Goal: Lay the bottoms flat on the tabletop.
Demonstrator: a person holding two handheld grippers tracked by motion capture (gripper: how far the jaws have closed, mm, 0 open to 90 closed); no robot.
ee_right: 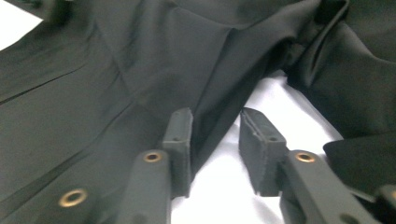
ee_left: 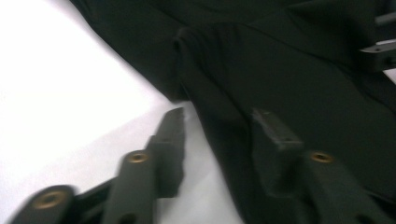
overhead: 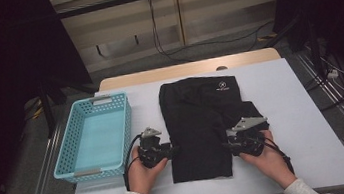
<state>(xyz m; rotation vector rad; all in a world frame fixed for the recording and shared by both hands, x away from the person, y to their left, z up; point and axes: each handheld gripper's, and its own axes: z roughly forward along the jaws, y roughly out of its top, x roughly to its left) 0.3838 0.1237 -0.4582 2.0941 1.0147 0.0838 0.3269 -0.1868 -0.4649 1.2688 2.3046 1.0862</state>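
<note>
From above: the black shorts lie flat on the white table, waistband far from me, hems near. My left gripper sits at the shorts' left edge, my right gripper at the right side of the near leg, both pointing inward at each other. A blue basket stands just left of the shorts.

Left gripper view: jaws parted, nothing pinched. One jaw is over bare table, the other over the shorts, with the cloth's edge running between them (a bit blurred).

Right gripper view: jaws apart here too, gripping nothing. One jaw rests over the shorts, the other over white table; the fabric's edge runs up between them, and a folded bit lies off to the far side.
</note>
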